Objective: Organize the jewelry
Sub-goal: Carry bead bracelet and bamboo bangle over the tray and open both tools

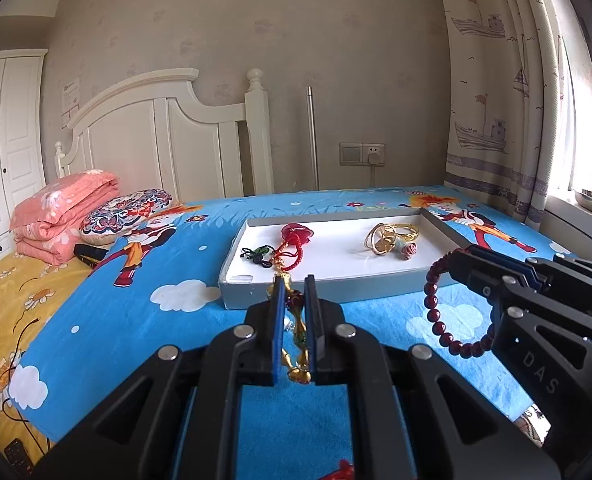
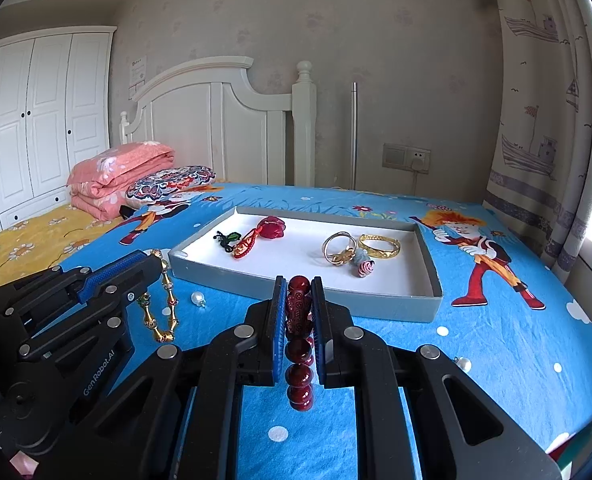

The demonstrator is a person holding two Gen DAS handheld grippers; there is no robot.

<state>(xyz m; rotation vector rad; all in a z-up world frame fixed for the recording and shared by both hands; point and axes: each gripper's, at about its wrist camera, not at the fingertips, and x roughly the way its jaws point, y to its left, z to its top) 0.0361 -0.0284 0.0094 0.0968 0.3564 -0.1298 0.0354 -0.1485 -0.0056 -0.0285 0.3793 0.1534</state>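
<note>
A grey box tray (image 1: 296,294) (image 2: 375,306) with a white floor lies on the blue bedspread. In it are a red knotted charm (image 1: 294,236) (image 2: 270,227), a green-black cord piece (image 1: 258,256) (image 2: 227,238), gold bangles (image 1: 391,236) (image 2: 379,246) and a small pink ornament (image 2: 364,267). My left gripper (image 1: 294,284) (image 2: 158,258) is shut on a gold bead bracelet (image 1: 297,336) (image 2: 164,312), which hangs just before the tray's near left corner. My right gripper (image 2: 299,284) (image 1: 453,260) is shut on a dark red bead bracelet (image 2: 299,344) (image 1: 451,320), before the tray's near edge.
Two loose pearl beads (image 2: 198,299) (image 2: 463,364) lie on the bedspread near the grippers. A folded pink quilt (image 1: 62,208) and a patterned pillow (image 1: 126,210) sit at the bed's head. A curtain (image 1: 507,80) and window sill are at the right.
</note>
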